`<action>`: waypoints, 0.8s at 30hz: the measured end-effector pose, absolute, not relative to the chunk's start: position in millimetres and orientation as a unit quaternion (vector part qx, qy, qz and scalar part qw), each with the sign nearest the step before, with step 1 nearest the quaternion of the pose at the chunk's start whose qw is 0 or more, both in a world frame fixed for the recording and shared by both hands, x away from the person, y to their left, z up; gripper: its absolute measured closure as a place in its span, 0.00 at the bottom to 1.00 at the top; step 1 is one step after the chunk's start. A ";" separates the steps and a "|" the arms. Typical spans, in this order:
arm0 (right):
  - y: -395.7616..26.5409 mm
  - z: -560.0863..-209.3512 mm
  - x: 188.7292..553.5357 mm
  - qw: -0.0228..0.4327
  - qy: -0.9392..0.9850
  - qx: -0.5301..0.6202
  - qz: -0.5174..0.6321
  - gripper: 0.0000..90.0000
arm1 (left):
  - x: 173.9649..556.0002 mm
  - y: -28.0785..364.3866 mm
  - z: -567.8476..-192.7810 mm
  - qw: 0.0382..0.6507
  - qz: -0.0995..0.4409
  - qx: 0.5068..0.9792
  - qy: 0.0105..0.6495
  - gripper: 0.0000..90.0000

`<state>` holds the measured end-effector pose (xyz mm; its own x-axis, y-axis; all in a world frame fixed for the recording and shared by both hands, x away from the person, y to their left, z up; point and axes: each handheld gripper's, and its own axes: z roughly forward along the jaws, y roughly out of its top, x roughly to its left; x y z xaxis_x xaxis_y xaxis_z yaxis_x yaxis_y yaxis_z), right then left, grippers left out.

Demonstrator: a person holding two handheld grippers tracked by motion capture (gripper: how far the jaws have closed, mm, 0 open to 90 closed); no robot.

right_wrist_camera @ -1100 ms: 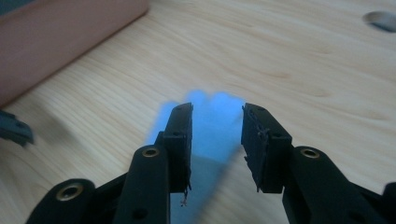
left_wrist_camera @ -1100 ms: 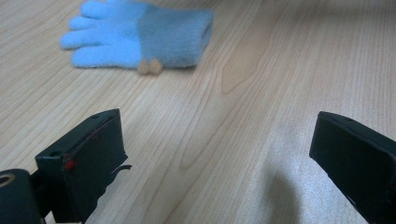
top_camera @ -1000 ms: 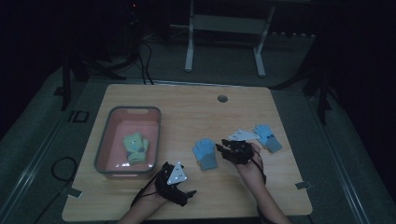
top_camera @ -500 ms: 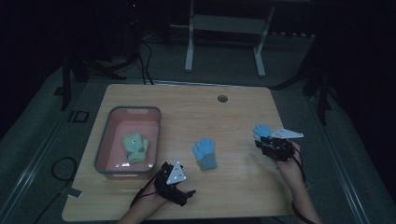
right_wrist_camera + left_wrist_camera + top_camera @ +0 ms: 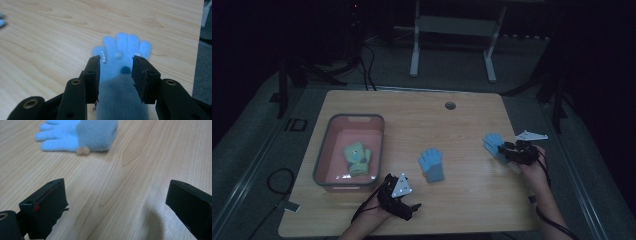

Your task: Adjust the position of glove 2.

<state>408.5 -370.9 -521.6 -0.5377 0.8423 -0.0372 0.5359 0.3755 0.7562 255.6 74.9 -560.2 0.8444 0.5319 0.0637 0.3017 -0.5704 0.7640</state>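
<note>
1. Blue glove [image 5: 122, 62] lies flat near the bench's [image 5: 472, 120] right edge; the right tool [image 5: 116, 68], jaws just widening and partly open, straddles its grey cuff without pinching it.
2. Left tool [image 5: 115, 202] gapes wide over bare wood, empty; a second blue glove [image 5: 77, 133] lies beyond.

Your blue glove [image 5: 124, 50] lies flat near the table's right edge, fingers spread and pointing away from you, its grey cuff between your right tool's jaws. The second blue glove [image 5: 431, 164] lies flat mid-table, grey cuff toward you, well apart from it.
</note>
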 end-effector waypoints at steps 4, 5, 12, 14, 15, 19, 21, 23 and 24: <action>-371.1 -531.4 417.9 0.202 0.802 0.431 0.361 0.65 | 255.6 75.0 -560.5 0.398 0.144 0.874 0.238 0.04; -370.1 -533.6 419.5 0.200 0.805 0.429 0.358 0.65 | 255.5 75.1 -560.5 0.398 0.143 0.874 0.238 0.04; -369.2 -543.9 428.9 0.203 0.806 0.448 0.330 0.69 | 253.8 74.2 -558.7 0.397 0.147 0.876 0.232 0.04; -370.5 -547.0 430.8 0.203 0.804 0.451 0.330 0.71 | 253.7 74.6 -558.9 0.398 0.146 0.875 0.232 0.04; -370.5 -547.0 430.8 0.203 0.804 0.451 0.330 0.71 | 253.7 74.6 -558.9 0.398 0.146 0.875 0.232 0.04; -369.5 -548.9 429.2 0.204 0.792 0.467 0.336 0.90 | 254.0 74.8 -559.9 0.396 0.148 0.876 0.232 0.04; -367.8 -548.8 428.3 0.207 0.788 0.474 0.334 0.92 | 254.0 74.9 -559.8 0.397 0.148 0.875 0.232 0.04; -357.9 -544.0 423.7 0.218 0.766 0.513 0.320 0.96 | 254.3 75.2 -559.0 0.397 0.146 0.876 0.233 0.04; -353.1 -540.5 420.6 0.217 0.760 0.519 0.324 0.96 | 254.4 75.5 -558.3 0.393 0.145 0.877 0.234 0.04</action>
